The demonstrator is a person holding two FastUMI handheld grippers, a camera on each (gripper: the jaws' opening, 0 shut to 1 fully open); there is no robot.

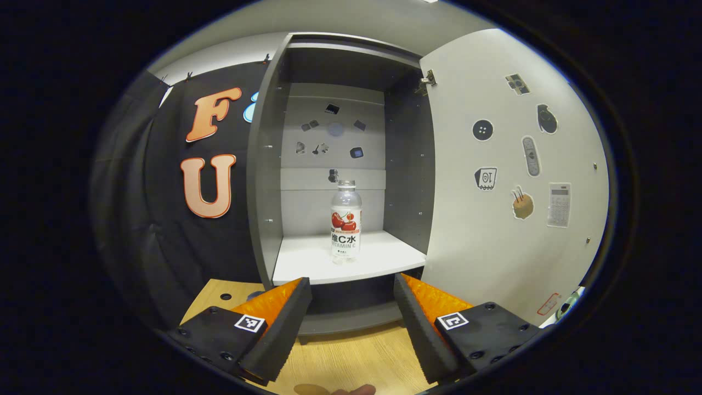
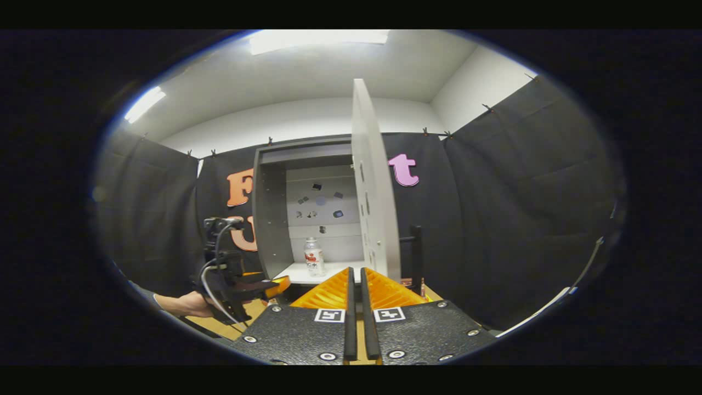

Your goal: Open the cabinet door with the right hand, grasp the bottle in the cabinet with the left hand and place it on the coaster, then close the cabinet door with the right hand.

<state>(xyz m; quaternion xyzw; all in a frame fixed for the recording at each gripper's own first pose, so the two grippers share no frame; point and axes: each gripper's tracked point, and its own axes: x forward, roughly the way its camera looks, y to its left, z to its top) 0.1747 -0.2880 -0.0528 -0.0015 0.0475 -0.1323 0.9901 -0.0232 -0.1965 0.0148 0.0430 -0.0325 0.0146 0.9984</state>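
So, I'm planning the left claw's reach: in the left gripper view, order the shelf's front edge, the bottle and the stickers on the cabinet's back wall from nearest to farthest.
From the open left claw:
1. Shelf's front edge, just beyond the fingertips, low centre.
2. Bottle, upright on the shelf, straight ahead, set back from the edge.
3. Stickers on the cabinet's back wall, behind and above the bottle.

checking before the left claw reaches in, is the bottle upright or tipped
Upright: the bottle stands on its base on the cabinet shelf, cap at the top.
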